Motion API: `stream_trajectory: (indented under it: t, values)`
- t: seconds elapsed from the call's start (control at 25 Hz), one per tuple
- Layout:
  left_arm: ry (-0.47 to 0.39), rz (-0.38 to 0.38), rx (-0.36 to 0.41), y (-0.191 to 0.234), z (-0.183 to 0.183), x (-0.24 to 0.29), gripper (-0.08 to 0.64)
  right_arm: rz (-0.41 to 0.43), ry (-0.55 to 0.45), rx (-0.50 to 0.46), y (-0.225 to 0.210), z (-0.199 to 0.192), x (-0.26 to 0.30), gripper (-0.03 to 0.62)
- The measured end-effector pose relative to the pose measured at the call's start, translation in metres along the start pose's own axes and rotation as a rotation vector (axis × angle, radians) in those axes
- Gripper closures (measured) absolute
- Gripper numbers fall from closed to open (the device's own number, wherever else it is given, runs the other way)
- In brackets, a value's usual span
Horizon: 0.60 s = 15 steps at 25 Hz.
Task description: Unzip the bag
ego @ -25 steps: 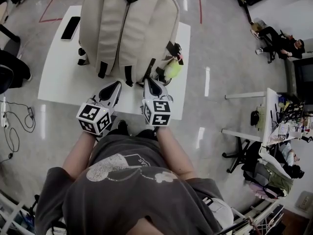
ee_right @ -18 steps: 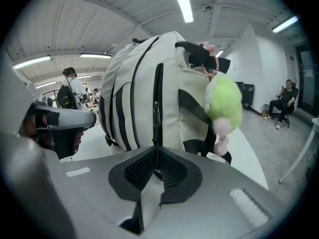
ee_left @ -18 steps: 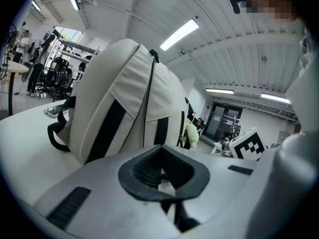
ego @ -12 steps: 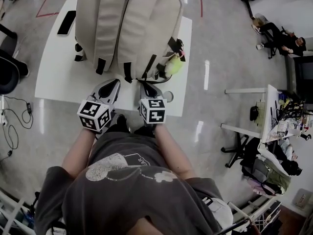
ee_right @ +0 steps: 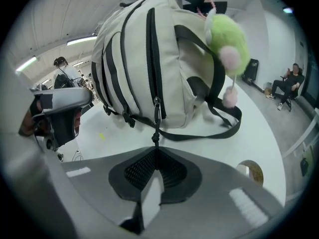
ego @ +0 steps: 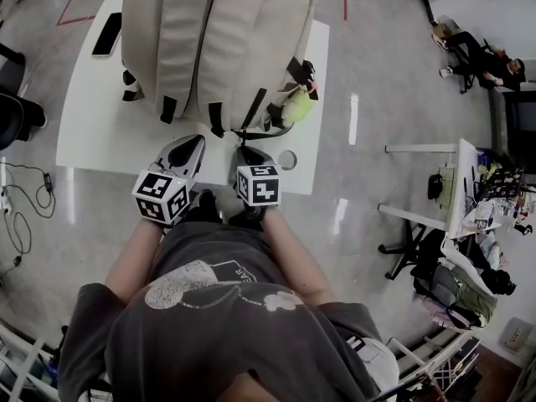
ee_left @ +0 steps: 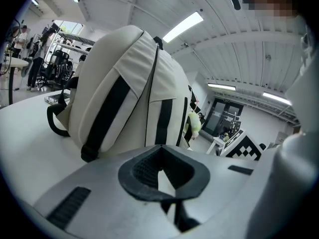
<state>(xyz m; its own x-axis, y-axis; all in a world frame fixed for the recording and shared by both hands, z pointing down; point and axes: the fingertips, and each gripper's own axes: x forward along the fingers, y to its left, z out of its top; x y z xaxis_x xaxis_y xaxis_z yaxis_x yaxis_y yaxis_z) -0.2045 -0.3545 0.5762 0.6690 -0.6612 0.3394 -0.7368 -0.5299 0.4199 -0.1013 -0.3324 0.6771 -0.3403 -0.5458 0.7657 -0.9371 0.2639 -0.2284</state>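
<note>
A cream backpack (ego: pixel 213 40) with black straps lies on the white table (ego: pixel 92 132). In the right gripper view the backpack (ee_right: pixel 144 59) fills the middle, and a closed black zipper runs down it to a metal slider (ee_right: pixel 157 107). A black pull cord (ee_right: pixel 155 133) hangs from the slider into my right gripper (ee_right: pixel 156 148), which is shut on that cord. In the head view the right gripper (ego: pixel 244 149) sits at the bag's near end. My left gripper (ego: pixel 198 142) rests beside it, just short of the bag, shut with nothing in it (ee_left: pixel 158 146).
A green plush charm (ego: pixel 297 105) hangs at the bag's right side. A black phone (ego: pixel 106 33) lies at the table's far left. A small round ring (ego: pixel 287 159) sits near the front right edge. Desks, chairs and seated people stand off to the right.
My right gripper has drawn back a little from the bag's base toward the table's near edge, with the cord in it. The left gripper has hardly moved.
</note>
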Motion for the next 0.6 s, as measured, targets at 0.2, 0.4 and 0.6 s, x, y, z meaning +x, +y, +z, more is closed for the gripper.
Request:
stream_trajectory:
  t: [0.2, 0.4, 0.6]
  values:
    - [0.012, -0.003, -0.005, -0.0008, -0.006, 0.0015, 0.554, 0.013, 0.025, 0.058, -0.0005, -0.0081, 0.0033, 0.58]
    - [0.01, 0.003, -0.006, 0.0002, -0.0057, 0.0008, 0.554, 0.02, 0.017, 0.072, -0.0013, -0.0081, 0.0029, 0.578]
    - [-0.001, 0.003, 0.001, -0.0011, -0.0014, -0.0005, 0.554, 0.013, -0.032, 0.05, -0.0011, -0.0049, -0.0013, 0.575]
